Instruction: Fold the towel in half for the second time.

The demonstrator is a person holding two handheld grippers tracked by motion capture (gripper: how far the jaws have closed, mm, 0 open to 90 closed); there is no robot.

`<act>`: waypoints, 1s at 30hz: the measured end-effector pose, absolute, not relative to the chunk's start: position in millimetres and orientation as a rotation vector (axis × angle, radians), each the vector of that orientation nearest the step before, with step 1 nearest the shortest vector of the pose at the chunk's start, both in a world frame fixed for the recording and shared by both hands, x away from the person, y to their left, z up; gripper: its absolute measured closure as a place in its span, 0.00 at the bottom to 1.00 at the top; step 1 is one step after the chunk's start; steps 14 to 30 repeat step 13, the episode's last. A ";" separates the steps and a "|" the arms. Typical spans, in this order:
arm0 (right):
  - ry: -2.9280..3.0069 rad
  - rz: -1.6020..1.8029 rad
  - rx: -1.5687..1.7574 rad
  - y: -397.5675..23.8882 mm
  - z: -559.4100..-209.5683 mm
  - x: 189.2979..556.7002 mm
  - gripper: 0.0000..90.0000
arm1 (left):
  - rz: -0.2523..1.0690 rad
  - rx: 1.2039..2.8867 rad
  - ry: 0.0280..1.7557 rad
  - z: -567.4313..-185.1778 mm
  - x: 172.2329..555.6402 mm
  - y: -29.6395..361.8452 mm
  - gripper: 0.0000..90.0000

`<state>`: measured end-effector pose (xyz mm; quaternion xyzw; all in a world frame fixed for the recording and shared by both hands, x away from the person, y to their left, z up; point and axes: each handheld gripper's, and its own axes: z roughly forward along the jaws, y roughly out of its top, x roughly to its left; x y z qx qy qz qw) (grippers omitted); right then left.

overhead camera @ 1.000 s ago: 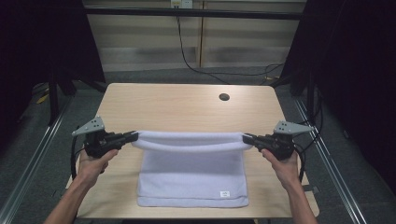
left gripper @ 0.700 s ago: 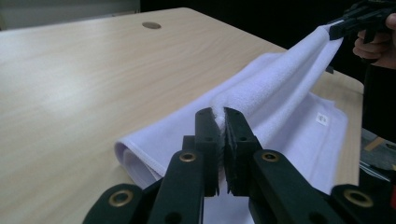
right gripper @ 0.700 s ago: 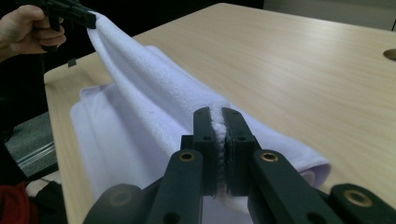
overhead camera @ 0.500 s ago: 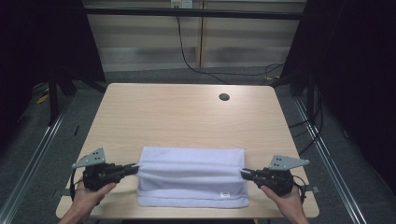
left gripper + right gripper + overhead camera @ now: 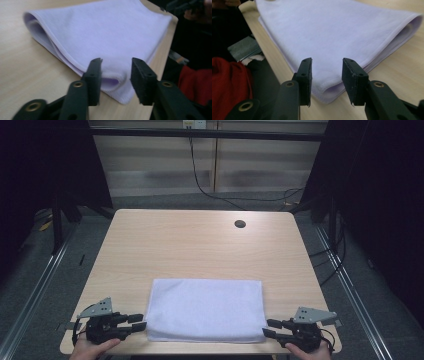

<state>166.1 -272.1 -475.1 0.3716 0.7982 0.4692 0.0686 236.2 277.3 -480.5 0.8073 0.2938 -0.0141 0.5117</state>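
Note:
A pale lavender towel (image 5: pixel 206 309) lies folded in half on the wooden table (image 5: pixel 200 245), near its front edge. My left gripper (image 5: pixel 139 321) sits low at the towel's near left corner and my right gripper (image 5: pixel 267 328) at its near right corner. Both sets of jaws have just been opening. In the left gripper view the towel's (image 5: pixel 107 32) corner lies between the parted jaws of the left gripper (image 5: pixel 116 62), with neither pad pressing on it. In the right gripper view the right gripper (image 5: pixel 327 62) stands likewise over the towel's (image 5: pixel 337 30) corner.
A round cable hole (image 5: pixel 240 224) sits at the table's far right. The front edge runs just below both hands. Red cloth (image 5: pixel 229 80) shows beneath that edge. Dark floor and metal rails (image 5: pixel 45 280) flank the table.
The grippers carried the towel's raised far edge toward the person and down onto its near half, folding it. Both jaws then parted and let the edge go.

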 end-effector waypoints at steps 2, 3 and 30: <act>2.360 1.429 1.131 -274.7 -471.1 170.3 0.64 | -0.003 1.927 0.736 -475.6 244.6 274.6 0.60; 2.341 1.436 1.140 -275.3 -468.7 173.7 0.64 | 0.014 1.917 0.762 -473.3 250.4 272.4 0.57; 2.152 1.428 1.251 -277.3 -464.3 221.0 0.48 | 0.137 1.837 0.992 -476.5 293.2 278.3 0.31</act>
